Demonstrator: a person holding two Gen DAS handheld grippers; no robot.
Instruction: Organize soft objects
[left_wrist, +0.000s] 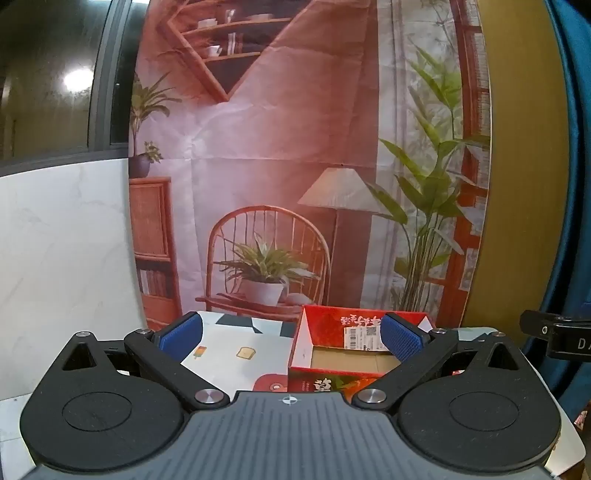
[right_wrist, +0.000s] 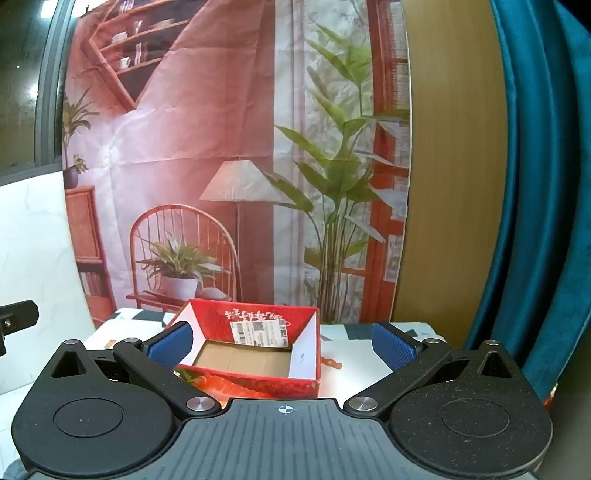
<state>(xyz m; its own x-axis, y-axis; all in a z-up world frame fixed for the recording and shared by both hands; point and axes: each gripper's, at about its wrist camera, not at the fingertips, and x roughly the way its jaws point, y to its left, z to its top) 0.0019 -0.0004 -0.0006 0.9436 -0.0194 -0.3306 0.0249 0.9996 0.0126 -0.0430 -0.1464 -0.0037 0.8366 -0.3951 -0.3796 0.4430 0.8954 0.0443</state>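
The red cardboard box (right_wrist: 255, 354) is sitting open-topped and empty on the patterned tabletop (left_wrist: 236, 354), bare surface lying to either side of it. The left gripper (left_wrist: 291, 338) and right gripper (right_wrist: 282, 343) are both hovering before it, jaws spread fully wide, gripping nothing. A printed room backdrop (right_wrist: 221, 166) is hanging behind, a teal curtain (right_wrist: 535, 184) at right.

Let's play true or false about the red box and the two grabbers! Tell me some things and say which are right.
1. The red box is empty. True.
2. The right gripper is squeezing a toy. False: it is open and holds nothing.
3. The left gripper is open. True.
4. The box has a lid on. False: its top is open.
5. A white label is stuck inside the box. True.
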